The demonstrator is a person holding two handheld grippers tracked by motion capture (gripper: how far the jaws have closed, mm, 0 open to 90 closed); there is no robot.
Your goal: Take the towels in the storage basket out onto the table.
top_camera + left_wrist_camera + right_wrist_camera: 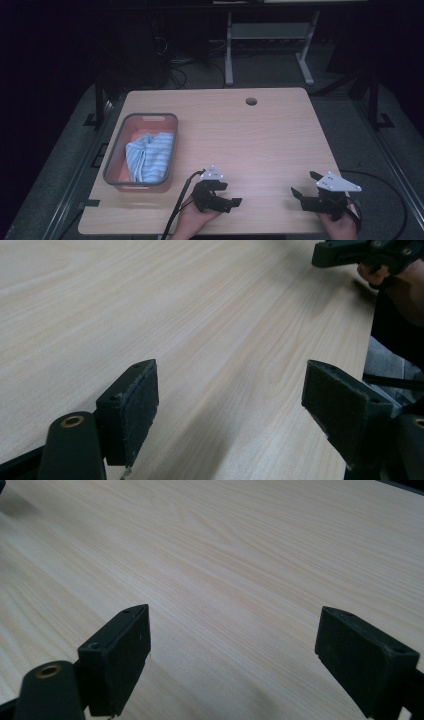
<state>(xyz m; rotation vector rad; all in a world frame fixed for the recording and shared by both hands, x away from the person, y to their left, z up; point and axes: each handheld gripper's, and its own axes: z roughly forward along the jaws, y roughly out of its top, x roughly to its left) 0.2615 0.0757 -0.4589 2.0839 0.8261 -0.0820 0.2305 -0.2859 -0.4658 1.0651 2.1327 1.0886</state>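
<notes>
Both claws are held wide open and empty above the bench. The cloth is bunched in the bin, far-left of the left claw, which is nearer; the right claw is well apart.

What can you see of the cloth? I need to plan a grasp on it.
The cloth is light blue with faint paler stripes, soft-looking fabric, loosely folded and bunched with creases. It lies inside the grey-rimmed bin with an orange-pink floor, on the table's left side, nearer the bin's right wall. Neither gripper touches it.
</notes>
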